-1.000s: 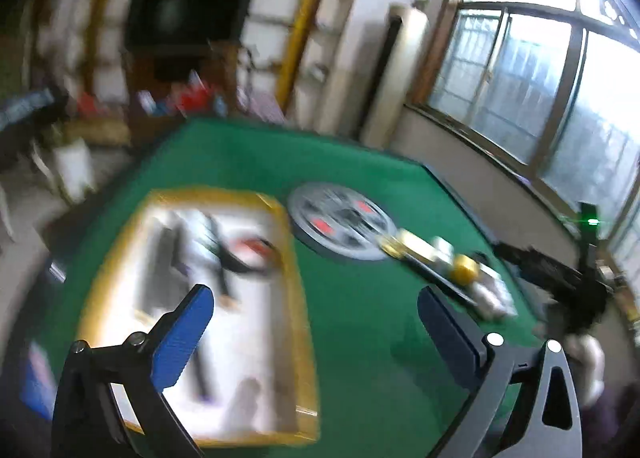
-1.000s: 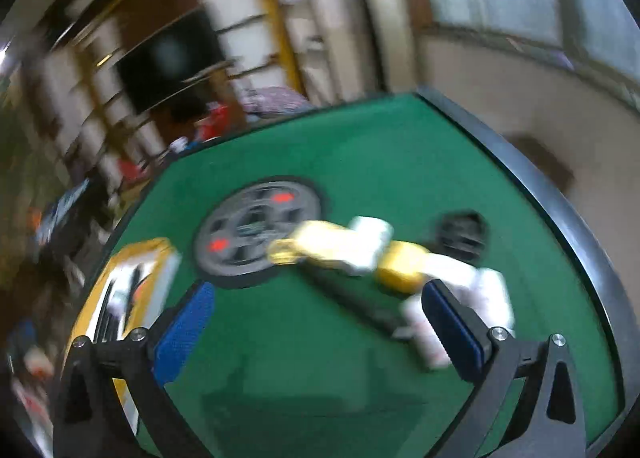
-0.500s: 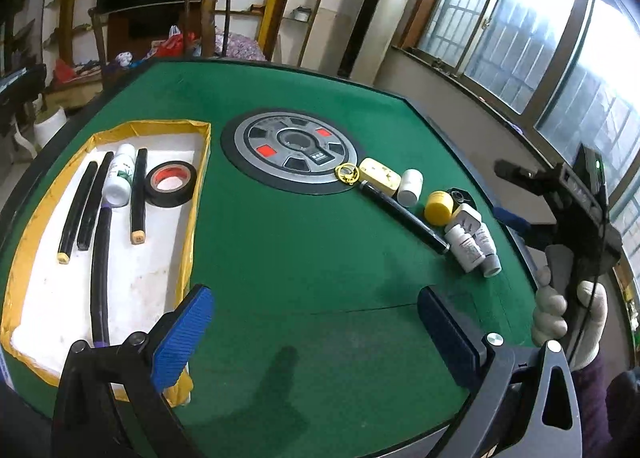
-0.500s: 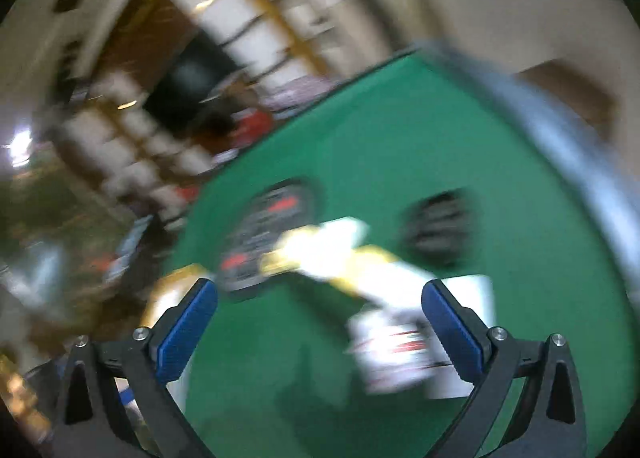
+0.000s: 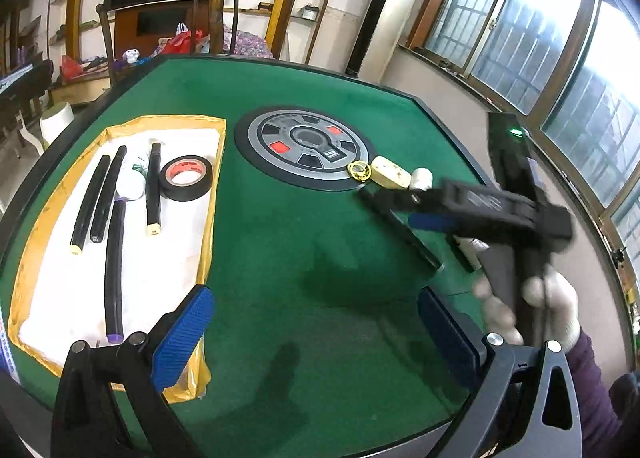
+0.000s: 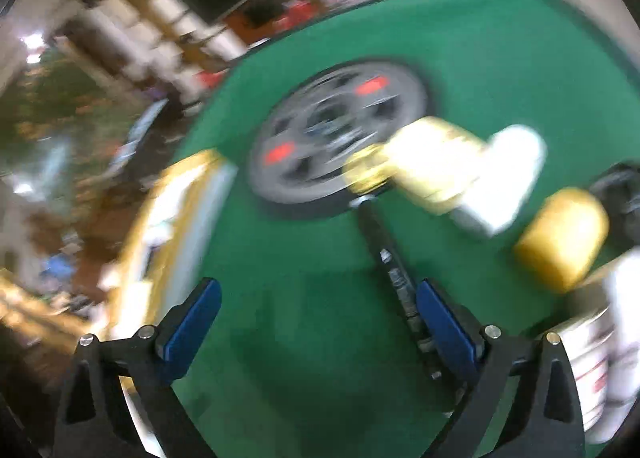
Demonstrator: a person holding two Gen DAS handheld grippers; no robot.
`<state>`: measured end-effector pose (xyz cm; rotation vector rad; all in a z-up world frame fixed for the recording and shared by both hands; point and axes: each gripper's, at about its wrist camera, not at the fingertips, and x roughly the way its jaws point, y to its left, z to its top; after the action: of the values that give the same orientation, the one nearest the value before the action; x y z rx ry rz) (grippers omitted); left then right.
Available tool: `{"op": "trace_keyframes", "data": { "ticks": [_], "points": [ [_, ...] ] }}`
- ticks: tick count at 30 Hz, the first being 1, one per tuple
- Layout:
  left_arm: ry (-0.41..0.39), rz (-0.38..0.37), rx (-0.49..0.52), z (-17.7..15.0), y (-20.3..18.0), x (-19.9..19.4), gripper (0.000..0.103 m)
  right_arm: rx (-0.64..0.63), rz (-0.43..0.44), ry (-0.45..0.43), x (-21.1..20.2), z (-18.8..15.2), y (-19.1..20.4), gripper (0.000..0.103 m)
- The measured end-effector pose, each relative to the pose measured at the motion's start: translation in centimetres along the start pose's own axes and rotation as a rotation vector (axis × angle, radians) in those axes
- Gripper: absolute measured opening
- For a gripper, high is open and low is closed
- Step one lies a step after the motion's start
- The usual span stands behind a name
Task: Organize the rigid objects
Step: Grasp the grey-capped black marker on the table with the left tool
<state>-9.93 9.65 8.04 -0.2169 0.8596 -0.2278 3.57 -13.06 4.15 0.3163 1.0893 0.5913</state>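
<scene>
Hovering over the green bench, the left tongs stood wide apart with only bare felt between their blue pads. The right tongs, gripped by a white-gloved hand, had just been closing a little yet gaped wide, holding nothing; the long black bar lay just inside their right pad. Beyond it sat a yellow cap, a white bottle, a cream box and a gold ring beside the round grey disc. Left of that, the yellow-rimmed tray held black rods, a tape roll and a white bottle, partly hidden.
</scene>
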Motion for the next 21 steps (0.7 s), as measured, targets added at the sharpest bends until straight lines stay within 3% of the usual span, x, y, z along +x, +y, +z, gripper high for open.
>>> {"op": "trace_keyframes", "data": {
  "ticks": [3, 8, 11, 13, 15, 16, 17, 18, 19, 20, 21],
  "points": [
    [0.013, 0.002, 0.014, 0.4, -0.3, 0.8, 0.102, -0.053, 0.007, -0.050, -2.1, -1.3, 1.4, 0.098],
    [0.081, -0.004, 0.056, 0.7, -2.6, 3.9, 0.102, 0.010, -0.034, -0.338, -9.2, -1.6, -0.7, 0.098],
    [0.110, 0.025, 0.084, 1.3, -4.5, 6.9, 0.095, 0.070, -0.074, -0.470, -11.7, -1.8, -3.6, 0.098],
    [0.135, 0.058, 0.085, 1.9, -5.2, 9.1, 0.088, 0.111, -0.144, -0.526, -12.0, -2.5, -5.7, 0.098],
    [0.169, 0.056, 0.064, 2.7, -5.9, 11.1, 0.079, 0.184, -0.212, -0.497, -12.0, -2.1, -7.2, 0.098],
    [0.174, 0.064, 0.066, 3.0, -6.2, 12.0, 0.078, 0.217, -0.167, -0.520, -12.5, -2.0, -7.9, 0.098],
    [0.172, 0.083, 0.079, 3.2, -6.6, 12.8, 0.069, 0.243, -0.140, -0.534, -12.9, -2.1, -8.4, 0.098],
    [0.182, 0.112, 0.112, 3.1, -7.2, 13.9, 0.051, 0.261, -0.132, -0.537, -12.9, -2.1, -8.8, 0.098],
    [0.182, 0.131, 0.140, 2.8, -7.5, 14.3, 0.049, 0.288, -0.137, -0.533, -12.8, -2.1, -9.2, 0.098],
    [0.156, 0.148, 0.185, 2.5, -8.1, 14.2, 0.033, 0.306, -0.132, -0.533, -12.9, -2.2, -9.6, 0.098],
    [0.154, 0.148, 0.230, 2.1, -8.6, 14.1, 0.024, 0.319, -0.119, -0.534, -13.0, -2.2, -10.0, 0.098]
  ]
}}
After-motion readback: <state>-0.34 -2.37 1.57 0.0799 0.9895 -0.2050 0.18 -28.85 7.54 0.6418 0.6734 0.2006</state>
